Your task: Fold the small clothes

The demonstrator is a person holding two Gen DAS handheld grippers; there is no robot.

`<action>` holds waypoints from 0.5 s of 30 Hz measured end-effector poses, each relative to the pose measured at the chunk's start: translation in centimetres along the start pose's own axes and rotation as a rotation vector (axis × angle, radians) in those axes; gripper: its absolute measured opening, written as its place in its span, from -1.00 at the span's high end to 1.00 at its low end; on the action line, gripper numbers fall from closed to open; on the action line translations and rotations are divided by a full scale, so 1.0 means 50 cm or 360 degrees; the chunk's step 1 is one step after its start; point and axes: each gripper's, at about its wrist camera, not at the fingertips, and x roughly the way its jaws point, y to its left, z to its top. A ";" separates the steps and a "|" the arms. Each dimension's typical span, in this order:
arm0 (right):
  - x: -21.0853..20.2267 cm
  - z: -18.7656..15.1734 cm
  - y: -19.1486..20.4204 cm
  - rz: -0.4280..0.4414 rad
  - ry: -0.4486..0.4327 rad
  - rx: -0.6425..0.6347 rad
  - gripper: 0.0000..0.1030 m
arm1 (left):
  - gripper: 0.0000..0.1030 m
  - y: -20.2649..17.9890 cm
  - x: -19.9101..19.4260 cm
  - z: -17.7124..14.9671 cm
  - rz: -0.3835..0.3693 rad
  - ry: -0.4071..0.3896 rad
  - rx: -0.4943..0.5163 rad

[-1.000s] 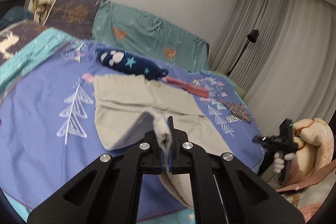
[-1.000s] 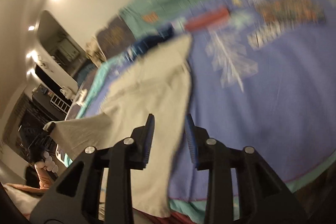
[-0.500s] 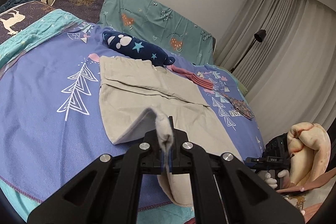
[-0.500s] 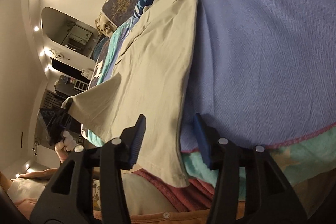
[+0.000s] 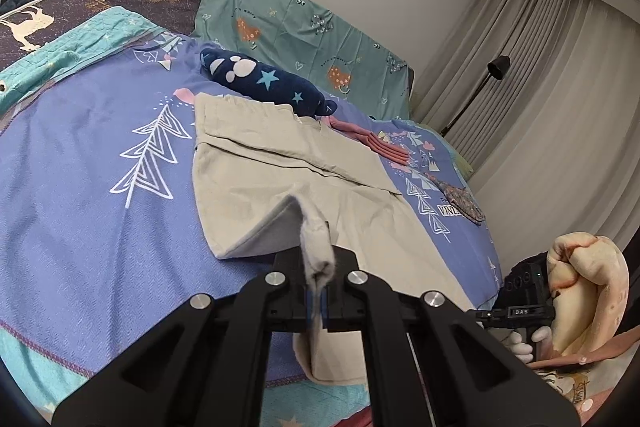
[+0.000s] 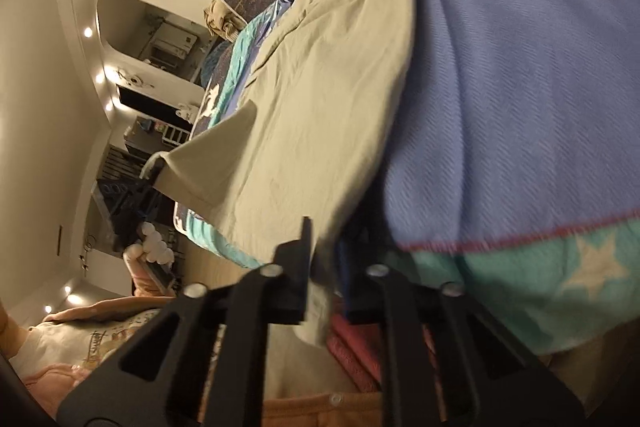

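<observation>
A beige pair of small trousers (image 5: 280, 179) lies spread on the blue bedspread (image 5: 80, 155), one leg hanging over the near edge. My left gripper (image 5: 318, 283) is shut on a corner of the near leg's hem and holds it lifted off the bed. In the right wrist view that lifted corner (image 6: 208, 155) runs to the left gripper (image 6: 136, 199) at the far left. My right gripper (image 6: 326, 259) sits at the bed's edge. Its jaws are closing on the hem of the other leg of the beige trousers (image 6: 332, 99), and the cloth is pinched between them.
A navy star-print garment (image 5: 260, 79) lies behind the trousers. A folded pink piece (image 5: 376, 143) and a small patterned cloth (image 5: 460, 195) lie to the right. Teal pillows (image 5: 300, 27) line the wall. A floor lamp (image 5: 496, 67) stands by the curtains. A person's pink clothing (image 6: 100, 347) is near the bed's edge.
The right gripper came down to the bed's edge and its jaws went from wide apart to closed on the trouser hem. The left gripper kept its grip and sank a little.
</observation>
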 end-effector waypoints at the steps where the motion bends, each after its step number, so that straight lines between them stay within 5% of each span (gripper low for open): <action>1: -0.015 -0.003 0.000 0.0025 -0.0057 0.0029 0.92 | 0.96 0.004 -0.003 0.001 -0.0018 -0.0021 -0.0034; 3: -0.038 0.011 0.015 0.0166 -0.0218 0.0052 0.96 | 0.97 0.011 -0.017 0.013 -0.0112 -0.0088 -0.0121; 7: -0.134 0.056 0.121 0.0409 -0.0598 -0.0209 0.96 | 0.97 -0.040 -0.060 0.054 -0.0240 -0.0224 -0.0009; 15: -0.309 0.021 0.242 0.0350 -0.0969 -0.0579 0.96 | 0.97 -0.136 -0.213 0.040 -0.0312 -0.0542 0.0211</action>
